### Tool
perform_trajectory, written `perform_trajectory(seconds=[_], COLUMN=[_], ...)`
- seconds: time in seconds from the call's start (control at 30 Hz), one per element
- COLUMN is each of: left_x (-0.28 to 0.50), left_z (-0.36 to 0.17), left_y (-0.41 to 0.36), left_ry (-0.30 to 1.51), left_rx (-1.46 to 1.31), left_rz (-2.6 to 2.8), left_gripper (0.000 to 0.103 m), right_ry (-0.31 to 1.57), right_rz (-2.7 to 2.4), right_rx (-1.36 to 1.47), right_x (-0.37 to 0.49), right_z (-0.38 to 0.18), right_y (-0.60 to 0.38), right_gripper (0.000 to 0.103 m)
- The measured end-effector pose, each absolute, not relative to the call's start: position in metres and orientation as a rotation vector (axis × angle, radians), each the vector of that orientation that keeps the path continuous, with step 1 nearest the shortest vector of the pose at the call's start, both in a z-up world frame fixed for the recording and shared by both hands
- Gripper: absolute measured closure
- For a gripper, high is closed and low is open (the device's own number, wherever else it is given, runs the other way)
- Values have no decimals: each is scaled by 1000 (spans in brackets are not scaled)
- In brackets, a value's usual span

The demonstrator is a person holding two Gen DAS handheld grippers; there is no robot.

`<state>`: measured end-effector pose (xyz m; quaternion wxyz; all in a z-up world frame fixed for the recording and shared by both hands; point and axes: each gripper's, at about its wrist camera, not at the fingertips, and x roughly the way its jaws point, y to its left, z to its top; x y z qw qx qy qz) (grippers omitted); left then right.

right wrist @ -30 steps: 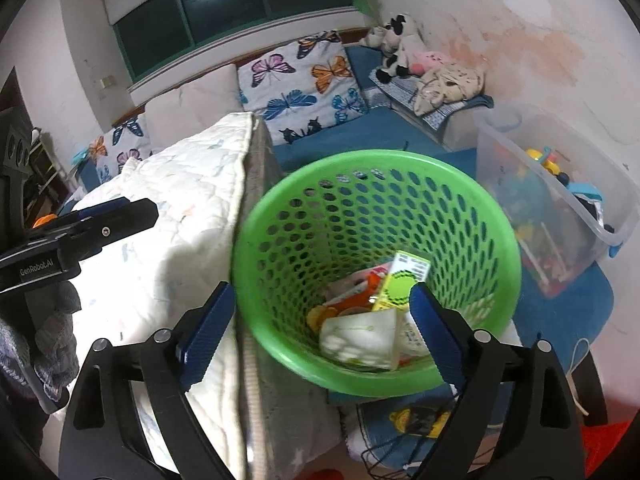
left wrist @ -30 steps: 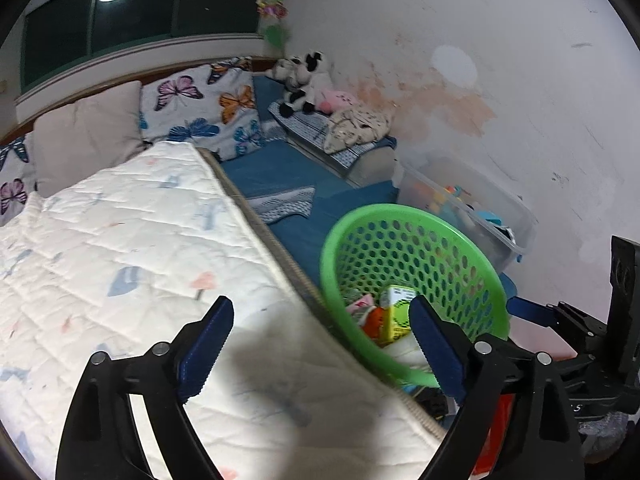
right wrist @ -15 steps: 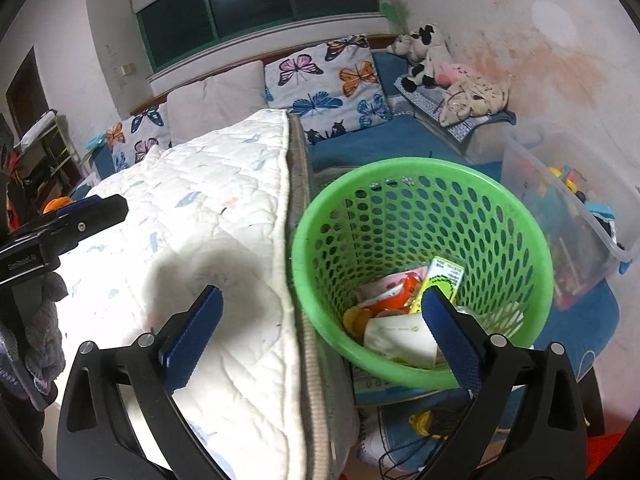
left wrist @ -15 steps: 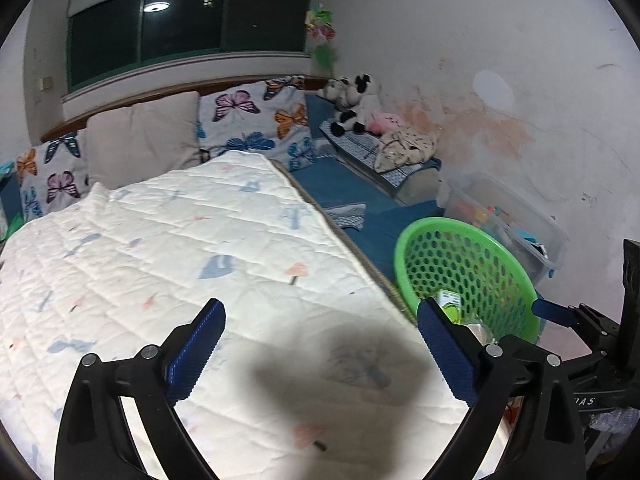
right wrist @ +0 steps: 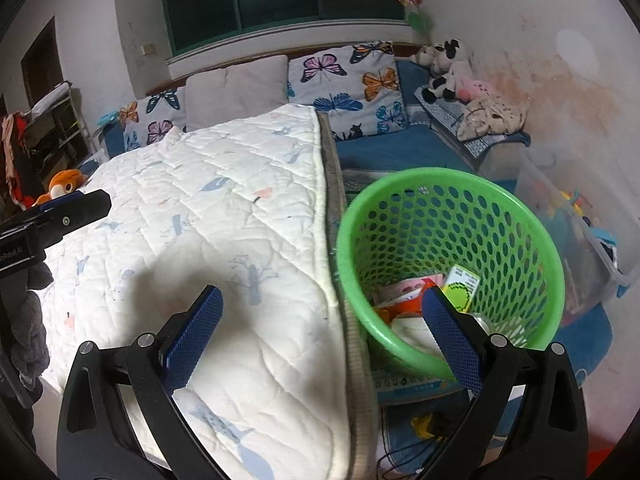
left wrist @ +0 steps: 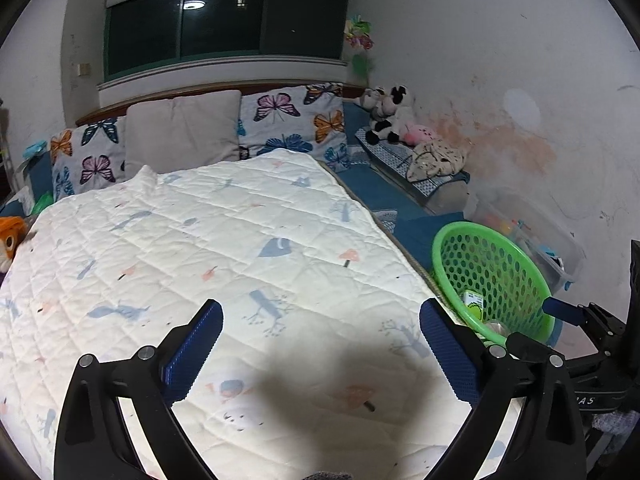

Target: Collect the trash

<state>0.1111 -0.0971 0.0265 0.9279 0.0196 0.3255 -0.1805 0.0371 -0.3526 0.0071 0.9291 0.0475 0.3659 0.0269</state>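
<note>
A green perforated basket (left wrist: 496, 264) (right wrist: 440, 176) stands on the floor against the right edge of the bed and holds trash, with a green-and-yellow carton (right wrist: 462, 284) (left wrist: 474, 304) and wrappers on top. My left gripper (left wrist: 320, 312) hovers over the white quilt (left wrist: 240, 248). Its jaws are opening and nothing is between them. My right gripper (right wrist: 322, 296) stands open and empty, straddling the quilt's edge (right wrist: 328, 240) and the basket's near rim. A tiny dark speck (left wrist: 370, 406) lies on the quilt below the left gripper.
A clear plastic bin of toys (left wrist: 532, 232) (right wrist: 572, 220) sits by the stained wall behind the basket. Butterfly pillows (left wrist: 288, 120), plush toys (left wrist: 388, 116) and an orange plush (left wrist: 8, 236) ring the bed. Cables (right wrist: 428, 424) lie on the floor.
Both grippers have pulled back and swung left, away from the basket and over the quilt. The jaws of both stand wider apart. The basket now sits at the right of both views.
</note>
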Motion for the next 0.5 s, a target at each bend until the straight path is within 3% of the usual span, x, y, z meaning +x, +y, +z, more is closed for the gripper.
perform_trajectory(seconds=[0.5], left_x=[93], left_z=[29], left_y=[-63], left_ry=[632], left_rx=[37], left_rz=[-283], left_gripper=[7], right_ry=[720], right_rz=[91], right_rx=[91], right_x=[35], right_z=[14], right_y=[-325], right_gripper=[4])
